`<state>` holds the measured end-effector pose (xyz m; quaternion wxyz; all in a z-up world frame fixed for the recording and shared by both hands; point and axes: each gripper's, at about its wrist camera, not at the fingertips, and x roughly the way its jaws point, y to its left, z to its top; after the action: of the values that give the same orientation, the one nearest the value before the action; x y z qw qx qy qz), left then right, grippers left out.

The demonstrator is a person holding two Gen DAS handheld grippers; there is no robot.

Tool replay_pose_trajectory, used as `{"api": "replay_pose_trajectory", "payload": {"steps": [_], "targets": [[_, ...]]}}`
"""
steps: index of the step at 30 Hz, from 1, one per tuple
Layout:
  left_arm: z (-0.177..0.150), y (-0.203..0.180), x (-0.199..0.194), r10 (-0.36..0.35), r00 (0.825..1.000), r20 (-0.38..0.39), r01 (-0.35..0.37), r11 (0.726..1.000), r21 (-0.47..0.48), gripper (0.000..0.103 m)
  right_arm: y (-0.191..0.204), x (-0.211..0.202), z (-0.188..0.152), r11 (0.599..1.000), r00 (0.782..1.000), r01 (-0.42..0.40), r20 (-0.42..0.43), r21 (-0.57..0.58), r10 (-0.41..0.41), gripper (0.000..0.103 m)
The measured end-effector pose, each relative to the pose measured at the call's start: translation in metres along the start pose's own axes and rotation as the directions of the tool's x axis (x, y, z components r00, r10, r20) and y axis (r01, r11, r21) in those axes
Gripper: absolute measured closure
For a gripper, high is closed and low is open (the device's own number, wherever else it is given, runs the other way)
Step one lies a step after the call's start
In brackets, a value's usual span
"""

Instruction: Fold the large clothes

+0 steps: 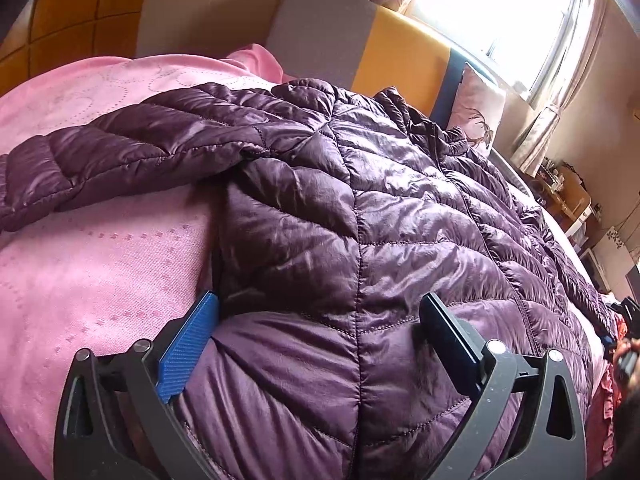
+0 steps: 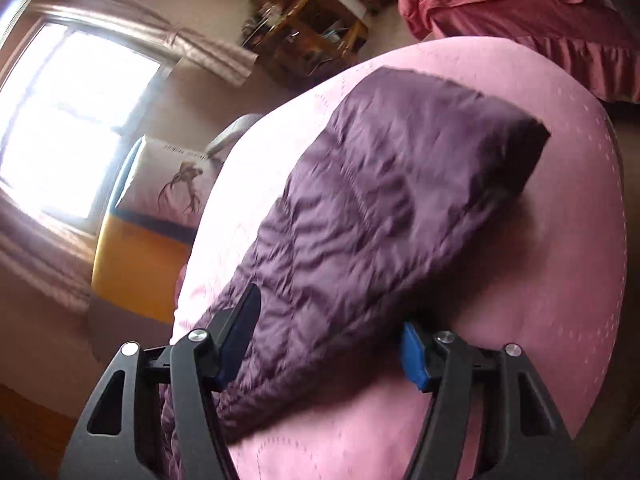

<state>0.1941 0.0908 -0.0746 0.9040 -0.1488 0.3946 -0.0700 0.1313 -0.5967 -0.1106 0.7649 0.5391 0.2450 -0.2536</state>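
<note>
Left wrist view: the left claw (image 1: 320, 344) stands released, straddling the hem of a purple quilted jacket (image 1: 340, 208) spread on a pink bed (image 1: 80, 260); the slick, puffy fabric may slip out. Right wrist view, blurred: the right claw (image 2: 328, 340), half-released, brackets the jacket's sleeve (image 2: 400, 200) without pinching it, so it could miss.

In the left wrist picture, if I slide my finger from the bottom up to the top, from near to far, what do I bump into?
Left gripper → purple puffer jacket → pillow with a deer drawing → yellow headboard → bright window.
</note>
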Motion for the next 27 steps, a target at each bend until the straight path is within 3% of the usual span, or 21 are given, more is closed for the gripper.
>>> {"api": "replay_pose_trajectory", "payload": {"steps": [1, 2, 3, 6, 10, 13, 16, 18, 22, 23, 25, 26, 27], "targets": [[0.000, 0.001, 0.000, -0.008, 1.000, 0.004, 0.008, 1.000, -0.007, 0.004, 0.002, 0.003, 0.008, 1.000, 1.000, 0.028, -0.002, 0.002, -0.028, 0.069], [-0.001, 0.002, -0.001, -0.012, 1.000, 0.006, 0.012, 1.000, -0.011, 0.004, 0.007, 0.007, 0.013, 0.998, 0.998, 0.054, -0.008, -0.008, -0.054, 0.080], [-0.001, 0.003, -0.001, -0.020, 1.000, 0.007, 0.021, 1.000, -0.016, 0.004, 0.011, 0.008, 0.018, 0.998, 0.998, 0.062, -0.014, -0.027, -0.062, 0.085], [0.000, 0.003, 0.000, -0.017, 1.000, 0.003, 0.017, 1.000, -0.015, 0.004, 0.057, 0.008, 0.015, 0.976, 0.997, 0.078, 0.005, -0.205, -0.079, 0.088], [-0.001, 0.001, 0.000, -0.005, 1.000, -0.006, 0.004, 1.000, -0.005, 0.004, 0.146, 0.009, -0.021, 0.880, 1.000, 0.004, -0.001, -0.475, -0.005, 0.090], [0.000, 0.001, 0.000, -0.004, 1.000, -0.008, 0.004, 1.000, -0.006, 0.004, 0.215, 0.018, -0.078, 0.772, 0.994, -0.112, -0.084, -0.626, 0.075, 0.091], [0.001, -0.001, 0.000, 0.007, 1.000, -0.019, -0.006, 1.000, 0.003, 0.004, 0.269, 0.026, -0.152, 0.648, 0.973, -0.227, -0.201, -0.727, 0.115, 0.093], [0.001, -0.003, 0.001, 0.019, 0.999, -0.030, -0.019, 1.000, 0.015, 0.004, 0.299, 0.034, -0.204, 0.579, 0.945, -0.319, -0.301, -0.750, 0.132, 0.094], [0.001, -0.010, 0.001, 0.086, 0.996, -0.031, -0.084, 0.995, 0.057, 0.005, 0.328, 0.047, -0.304, 0.485, 0.872, -0.469, -0.475, -0.738, 0.121, 0.094], [0.001, -0.010, -0.001, 0.087, 0.996, -0.029, -0.085, 0.995, 0.056, 0.007, 0.334, 0.050, -0.324, 0.467, 0.854, -0.496, -0.508, -0.732, 0.113, 0.093], [0.003, -0.008, -0.005, 0.087, 0.996, -0.030, -0.086, 0.995, 0.040, 0.008, 0.338, 0.052, -0.355, 0.433, 0.829, -0.535, -0.551, -0.725, 0.102, 0.082], [0.004, -0.007, -0.007, 0.082, 0.996, -0.028, -0.081, 0.996, 0.031, 0.008, 0.339, 0.052, -0.366, 0.423, 0.818, -0.551, -0.566, -0.719, 0.103, 0.069], [0.005, -0.006, -0.010, 0.077, 0.997, -0.028, -0.076, 0.997, 0.021, 0.010, 0.338, 0.053, -0.372, 0.421, 0.808, -0.565, -0.580, -0.709, 0.106, 0.042]]}}
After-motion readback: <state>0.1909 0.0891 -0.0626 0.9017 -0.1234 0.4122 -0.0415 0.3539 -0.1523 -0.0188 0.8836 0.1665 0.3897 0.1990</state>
